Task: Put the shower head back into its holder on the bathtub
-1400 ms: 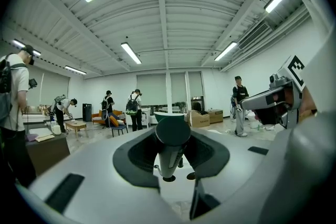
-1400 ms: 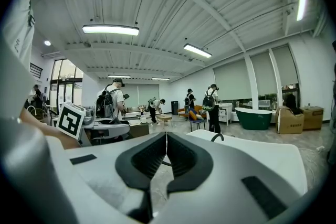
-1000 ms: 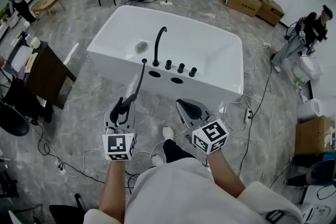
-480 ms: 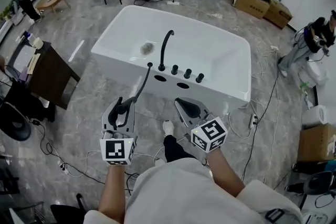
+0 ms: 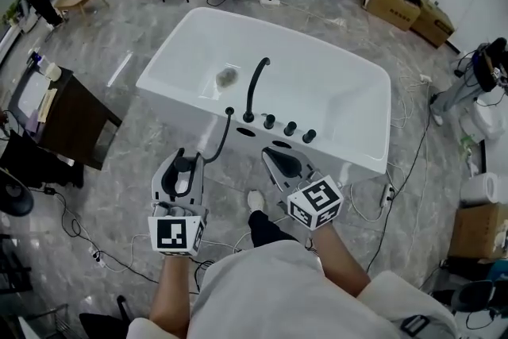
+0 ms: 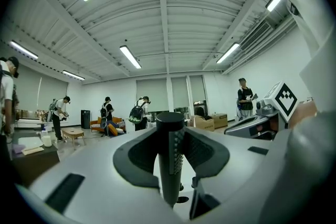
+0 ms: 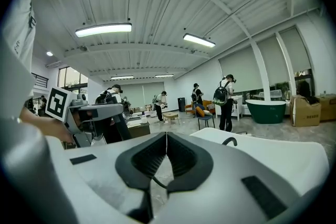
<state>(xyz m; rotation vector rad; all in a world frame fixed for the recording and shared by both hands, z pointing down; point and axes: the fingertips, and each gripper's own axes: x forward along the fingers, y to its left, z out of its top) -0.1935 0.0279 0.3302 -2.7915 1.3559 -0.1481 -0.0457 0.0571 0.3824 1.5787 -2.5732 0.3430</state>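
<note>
My left tool (image 5: 182,171) clamps the slim black shower head wand (image 5: 217,139), whose tip is at the near rim of the white oval bathtub (image 5: 349,103). The right tool (image 5: 284,163) is pressed together, empty. I fear the long wand pivots in the pads and misses the dark holder hole (image 5: 246,131) in that rim, striking the enamel.

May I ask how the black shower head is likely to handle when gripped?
Likely stiff: the shower head is a straight, slim rod. Its round body may swivel between the fingers of the left gripper. Probably light, as one gripper carries it.
</note>
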